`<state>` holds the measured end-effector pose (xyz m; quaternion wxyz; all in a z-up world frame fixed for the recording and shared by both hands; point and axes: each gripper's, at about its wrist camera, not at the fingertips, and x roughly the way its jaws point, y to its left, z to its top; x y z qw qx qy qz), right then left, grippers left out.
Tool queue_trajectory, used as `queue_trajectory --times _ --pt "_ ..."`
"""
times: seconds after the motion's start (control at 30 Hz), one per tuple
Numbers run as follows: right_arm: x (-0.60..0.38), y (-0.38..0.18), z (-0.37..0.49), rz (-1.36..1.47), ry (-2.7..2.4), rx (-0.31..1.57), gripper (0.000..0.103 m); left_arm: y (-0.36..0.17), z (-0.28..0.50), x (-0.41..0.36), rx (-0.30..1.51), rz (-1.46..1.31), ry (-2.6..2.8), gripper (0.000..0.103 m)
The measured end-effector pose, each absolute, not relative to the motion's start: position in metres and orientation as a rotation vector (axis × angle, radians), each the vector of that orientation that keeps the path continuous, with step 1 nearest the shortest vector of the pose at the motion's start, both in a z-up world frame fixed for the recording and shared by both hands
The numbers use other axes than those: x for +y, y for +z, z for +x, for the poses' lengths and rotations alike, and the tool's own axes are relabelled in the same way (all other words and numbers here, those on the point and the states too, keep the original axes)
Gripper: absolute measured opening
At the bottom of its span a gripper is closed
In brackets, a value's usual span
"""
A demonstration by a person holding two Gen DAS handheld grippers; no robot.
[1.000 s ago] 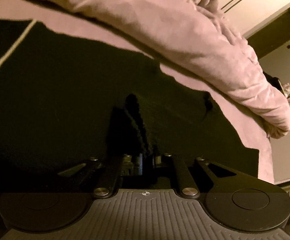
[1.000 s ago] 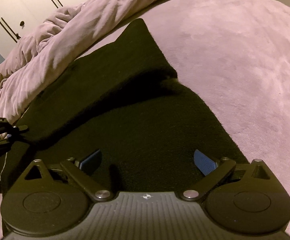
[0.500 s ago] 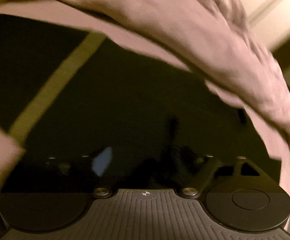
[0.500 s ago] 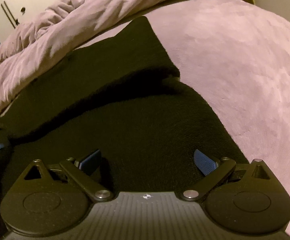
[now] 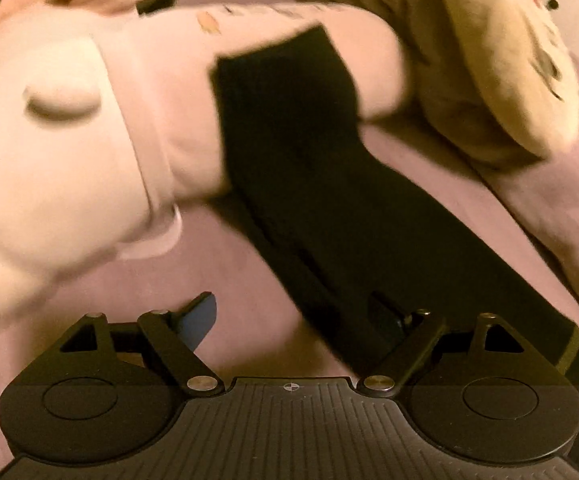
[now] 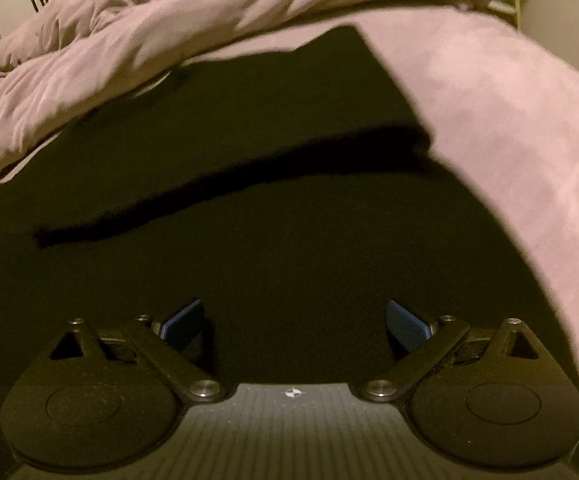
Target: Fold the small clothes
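On the pink bedspread [image 6: 509,128] lies the black garment [image 6: 289,208], spread mostly flat with one layer already lapped over another, so I'd guess one fold is in. Its long end runs up onto a pink plush toy [image 5: 69,128] beside a tan cushion [image 5: 501,64]. Left gripper [image 5: 289,316] has just been opening and stands wide, nothing between its jaws. Right gripper [image 6: 293,320] hangs wide over the cloth, empty too. Long end looks unfolded, plenty left.
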<state>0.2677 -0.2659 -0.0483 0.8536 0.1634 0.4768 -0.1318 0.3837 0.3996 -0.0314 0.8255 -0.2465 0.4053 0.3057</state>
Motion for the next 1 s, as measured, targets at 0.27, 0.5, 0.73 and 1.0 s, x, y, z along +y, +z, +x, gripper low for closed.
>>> queue_trajectory --times 0.27,0.5,0.73,1.0 --pt "-0.217 -0.053 0.271 0.336 -0.295 1.052 0.098 -0.06 0.415 0.45 0.851 -0.579 0.691 0.077" --pt "-0.208 -0.05 0.285 0.346 -0.31 1.066 0.098 -0.056 0.412 0.468 0.81 -0.744 0.597 0.016" --pt "-0.204 -0.052 0.287 0.351 -0.305 1.071 0.098 -0.034 0.409 0.451 0.685 -0.906 0.448 0.014" --pt "-0.21 -0.055 0.286 0.382 -0.29 1.059 0.099 0.004 0.407 0.358 0.625 -0.975 0.132 0.013"
